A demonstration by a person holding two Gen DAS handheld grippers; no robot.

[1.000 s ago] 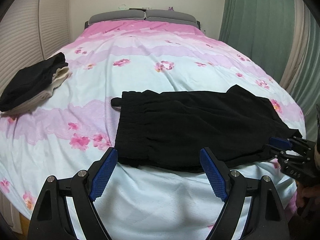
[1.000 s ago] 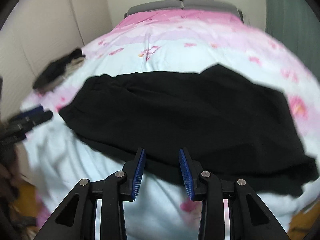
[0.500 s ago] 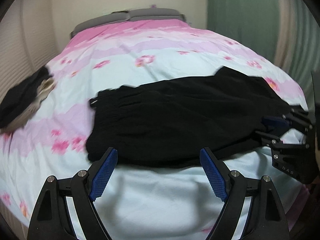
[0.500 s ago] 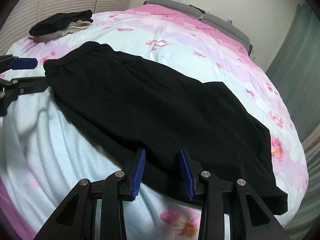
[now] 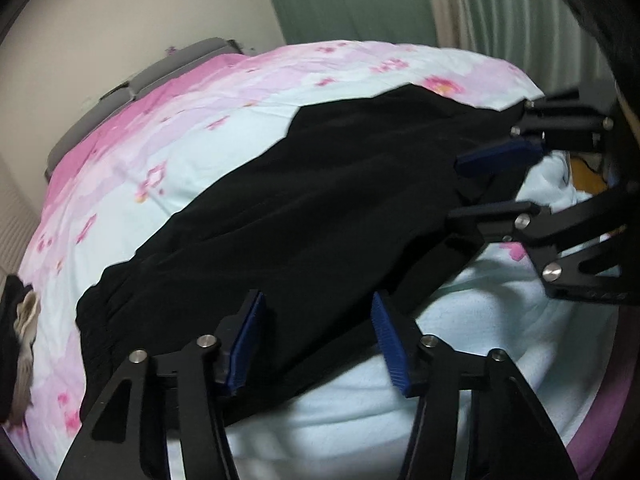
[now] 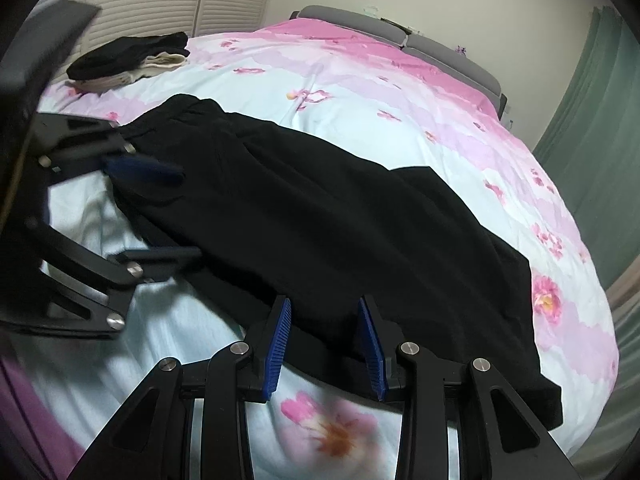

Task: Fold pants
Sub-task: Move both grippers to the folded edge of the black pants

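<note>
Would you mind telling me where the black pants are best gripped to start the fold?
Grip the black pants along their near long edge, coming in low from the bed's near side. That edge lies flat and free on the floral bedspread, and the left gripper and right gripper already straddle it, open.

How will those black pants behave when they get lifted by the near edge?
The black pants will probably sag and drape, since the cloth already follows the floral bedsheet's bumps. They look thin and light. The loose far leg would likely trail behind.
</note>
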